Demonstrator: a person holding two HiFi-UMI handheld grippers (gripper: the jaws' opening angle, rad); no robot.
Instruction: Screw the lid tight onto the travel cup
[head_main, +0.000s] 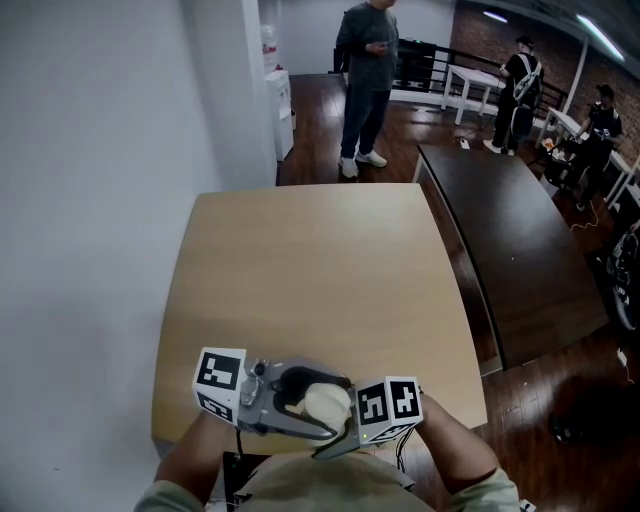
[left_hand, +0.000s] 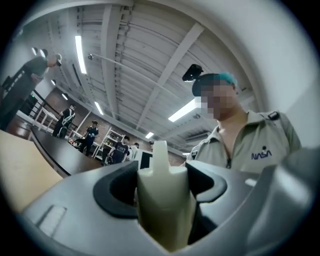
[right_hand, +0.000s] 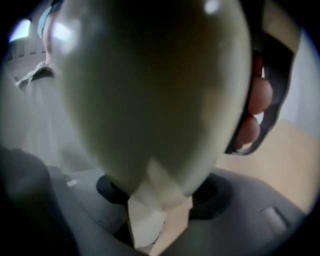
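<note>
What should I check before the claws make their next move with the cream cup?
1. Right claw gripping the cream cup: ok.
2. Left claw gripping the cream nubbed piece: ok.
3. That piece is the lid: cannot tell.
4. Lid sitting straight on the cup: cannot tell.
5. Nearest bystander stays beyond the table, away from both claws: ok.

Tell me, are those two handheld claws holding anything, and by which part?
Yes: a cream-coloured rounded travel cup, gripped from both sides. The left gripper pinches its narrow-tipped end; the right gripper seems to clasp its tapered opposite end.
</note>
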